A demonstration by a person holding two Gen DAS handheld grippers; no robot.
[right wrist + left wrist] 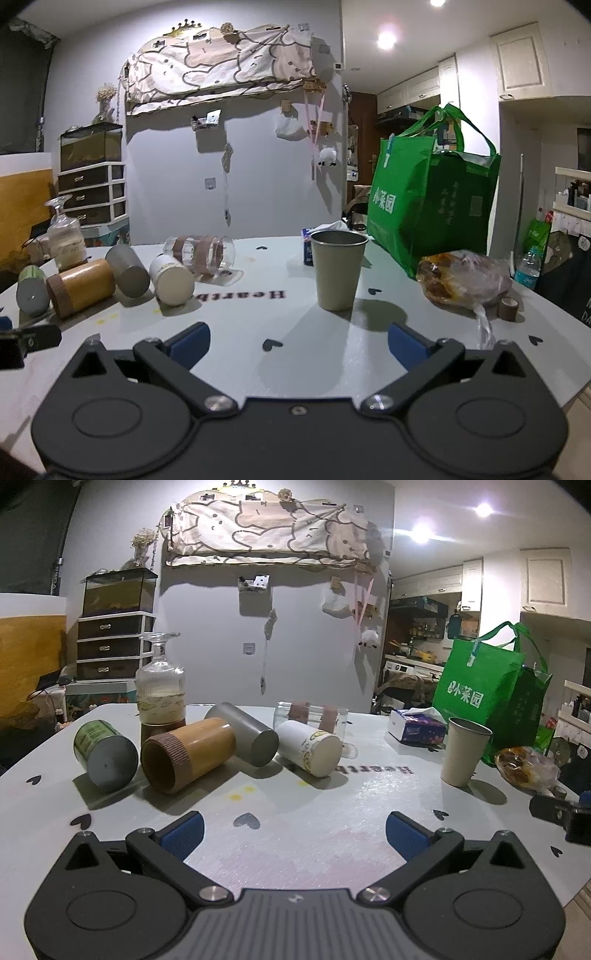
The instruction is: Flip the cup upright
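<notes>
**So: one cup up, a row left lying**

You have both grippers, left gripper [293,829] and right gripper [298,345], over the near edge of the desk [332,812], fingers apart, holding nothing. The beige cup [338,269] stands upright toward the desk's right side. Toward the left side, the green cup [105,753], brown cup [188,755], grey cup [243,734] and white cup [310,747] lie on their sides, waiting for you.

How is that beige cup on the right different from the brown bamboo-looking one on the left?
The beige cup stands upright, mouth up; the bamboo cup lies on its side. The beige cup stands alone, while the bamboo cup sits packed among other toppled cups. The beige one is plain; the bamboo one has a ribbed dark band at its mouth. Both rest on the white table.
</notes>
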